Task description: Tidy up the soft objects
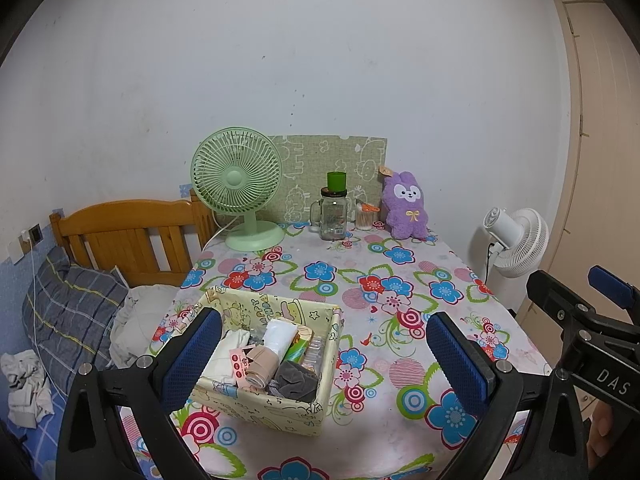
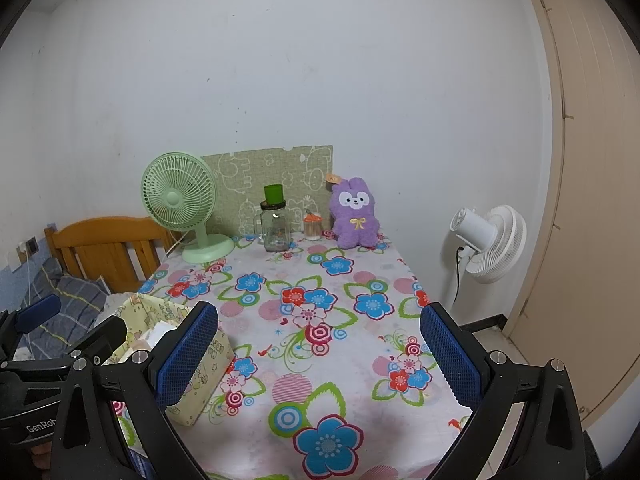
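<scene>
A yellow cartoon-print fabric box [image 1: 280, 410] sits on the flowered tablecloth near the front left; it holds rolled and folded soft items: white, beige, grey. It also shows in the right wrist view [image 2: 200, 380]. A purple plush bunny [image 1: 404, 206] stands at the table's far edge, also in the right wrist view [image 2: 355, 214]. My left gripper [image 1: 324, 360] is open and empty, held above the box's front. My right gripper [image 2: 320, 360] is open and empty over the table's front, to the right of the box.
A green desk fan [image 1: 236, 188], a glass jar with a green cup on top [image 1: 333, 212] and a small holder [image 1: 366, 218] stand along the far edge. A white floor fan [image 1: 516, 240] stands right of the table. A bed with a wooden headboard [image 1: 128, 236] lies left.
</scene>
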A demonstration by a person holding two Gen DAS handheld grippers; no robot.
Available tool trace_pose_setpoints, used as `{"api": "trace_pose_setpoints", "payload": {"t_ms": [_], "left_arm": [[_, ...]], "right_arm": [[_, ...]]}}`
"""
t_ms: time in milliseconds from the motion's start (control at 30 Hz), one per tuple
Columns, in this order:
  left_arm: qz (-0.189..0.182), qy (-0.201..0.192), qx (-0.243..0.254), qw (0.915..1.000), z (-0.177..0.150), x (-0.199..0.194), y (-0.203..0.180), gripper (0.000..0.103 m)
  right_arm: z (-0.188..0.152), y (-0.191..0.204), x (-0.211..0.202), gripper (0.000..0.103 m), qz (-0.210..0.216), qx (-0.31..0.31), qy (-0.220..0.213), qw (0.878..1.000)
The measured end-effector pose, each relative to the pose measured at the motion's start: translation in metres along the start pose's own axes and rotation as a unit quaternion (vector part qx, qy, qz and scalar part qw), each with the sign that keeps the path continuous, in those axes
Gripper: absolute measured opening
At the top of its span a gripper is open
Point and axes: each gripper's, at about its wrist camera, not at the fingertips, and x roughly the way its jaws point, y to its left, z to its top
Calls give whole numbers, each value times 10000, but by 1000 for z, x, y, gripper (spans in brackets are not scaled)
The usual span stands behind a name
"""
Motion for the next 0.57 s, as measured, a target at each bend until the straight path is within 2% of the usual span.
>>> {"api": "trace_pose_setpoints", "payload": {"t_ms": [567], "left_arm": [[9, 18, 8, 10000, 1, 3, 0, 103]], "right_arm": [[0, 1, 1, 102, -13, -55, -14, 10000]]}}
